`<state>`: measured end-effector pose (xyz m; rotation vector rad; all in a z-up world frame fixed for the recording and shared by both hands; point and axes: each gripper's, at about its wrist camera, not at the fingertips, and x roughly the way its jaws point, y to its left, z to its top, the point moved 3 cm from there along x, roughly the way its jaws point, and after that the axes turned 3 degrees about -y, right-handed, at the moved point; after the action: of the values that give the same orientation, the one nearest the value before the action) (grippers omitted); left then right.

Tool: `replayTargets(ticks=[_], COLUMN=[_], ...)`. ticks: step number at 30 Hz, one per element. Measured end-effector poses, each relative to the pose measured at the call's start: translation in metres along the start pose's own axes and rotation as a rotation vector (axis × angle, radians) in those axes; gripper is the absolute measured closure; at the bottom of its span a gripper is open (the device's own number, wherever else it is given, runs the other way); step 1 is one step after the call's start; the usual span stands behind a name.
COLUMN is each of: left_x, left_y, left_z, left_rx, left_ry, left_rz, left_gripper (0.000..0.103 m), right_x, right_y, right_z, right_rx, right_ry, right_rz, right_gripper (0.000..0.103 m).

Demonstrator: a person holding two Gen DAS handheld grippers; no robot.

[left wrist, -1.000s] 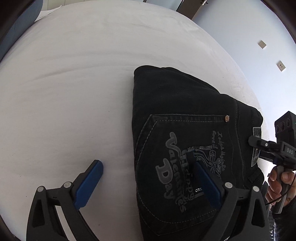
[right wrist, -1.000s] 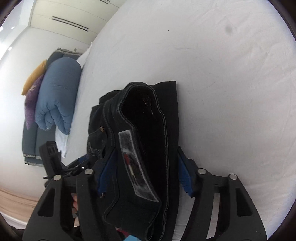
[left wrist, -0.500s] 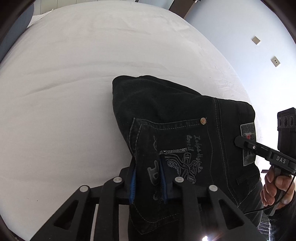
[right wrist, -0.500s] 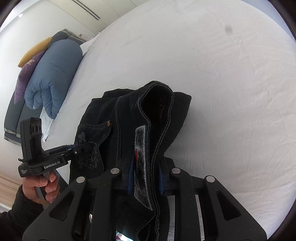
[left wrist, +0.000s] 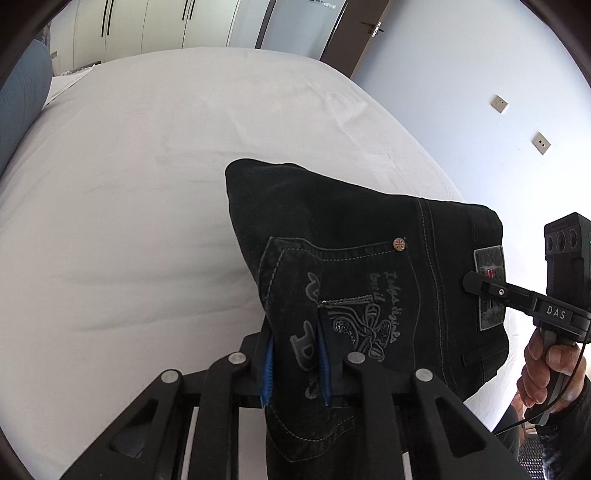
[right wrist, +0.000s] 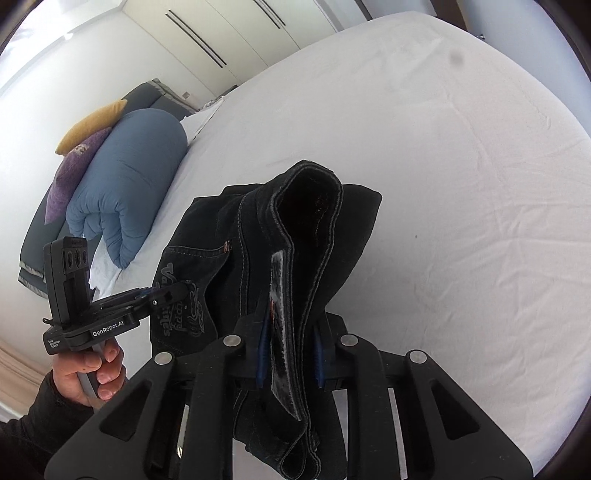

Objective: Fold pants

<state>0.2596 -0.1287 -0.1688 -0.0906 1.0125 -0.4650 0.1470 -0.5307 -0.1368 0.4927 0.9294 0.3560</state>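
Note:
The black jeans [left wrist: 351, 236] are folded into a thick bundle and hang lifted above the white bed [left wrist: 129, 184]. My left gripper [left wrist: 295, 354] is shut on the edge by the embroidered back pocket. My right gripper [right wrist: 290, 345] is shut on the waistband end with the grey label patch [right wrist: 282, 325]. The right gripper also shows in the left wrist view [left wrist: 476, 286], against the label. The left gripper shows in the right wrist view [right wrist: 173, 293], on the pocket side of the jeans [right wrist: 314, 221].
A rolled blue duvet [right wrist: 125, 184] and purple and yellow cushions [right wrist: 77, 155] lie at the head of the bed. White wardrobes [left wrist: 155, 26] and a door [left wrist: 354, 33] stand beyond the bed. A wall with sockets [left wrist: 517, 122] runs along the right.
Both grippers closed on the jeans and lifted the bundle off the bed. The near part now hangs from the two grips.

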Motion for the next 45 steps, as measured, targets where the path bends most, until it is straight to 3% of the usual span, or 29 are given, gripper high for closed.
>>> replayTargets(ticks=[5,9,13,15,19,23,27,32,37,39,42,44,45], left_x=[0.043,0.063,0.075,0.074,0.071,0.059,0.031,-0.031,-0.097,-0.133,-0.188,-0.227,-0.245], left_y=[0.014,0.028,0.029,0.033,0.029,0.022,0.015,0.006,-0.017,-0.025,-0.042,-0.052,-0.058], left_z=[0.018,0.016,0.018,0.02,0.026,0.029,0.025,0.006,-0.002,-0.011,-0.027,-0.037,-0.042], left_rx=[0.03,0.032,0.04,0.036,0.057,0.078,0.089,0.099,0.115,0.122,0.125,0.121,0.123], left_ry=[0.043,0.059,0.039,0.031,0.007,-0.022,-0.064,-0.16,-0.336,-0.445,-0.601,-0.665,-0.697], left_rz=[0.04,0.077,0.121,0.134,0.176,0.21,0.229,0.248,0.308,0.345,0.416,0.479,0.492], left_gripper=[0.08,0.065,0.046,0.043,0.039,0.039,0.038,0.024,0.0,0.0,0.0,0.0,0.0], right_x=[0.047,0.074,0.075,0.075,0.069,0.038,0.01,-0.036,-0.091,-0.117,-0.164,-0.205,-0.225], right_y=[-0.045,-0.08,-0.094,-0.095,-0.091,-0.09,-0.07,-0.036,0.014,0.043,0.084,0.112,0.128], right_z=[0.032,0.026,0.018,0.018,0.015,0.005,-0.006,-0.023,-0.046,-0.055,-0.073,-0.086,-0.094], right_rx=[0.031,0.084,0.125,0.116,0.116,0.096,0.065,0.016,-0.084,-0.133,-0.198,-0.256,-0.291], right_ry=[0.05,0.075,0.034,0.028,0.022,-0.005,-0.045,-0.107,-0.211,-0.288,-0.439,-0.587,-0.668], right_rz=[-0.024,-0.035,0.021,0.019,0.007,-0.024,-0.053,-0.102,-0.18,-0.217,-0.245,-0.268,-0.279], right_gripper=[0.085,0.077,0.07,0.069,0.057,0.047,0.047,0.047,0.047,0.047,0.031,0.01,0.008])
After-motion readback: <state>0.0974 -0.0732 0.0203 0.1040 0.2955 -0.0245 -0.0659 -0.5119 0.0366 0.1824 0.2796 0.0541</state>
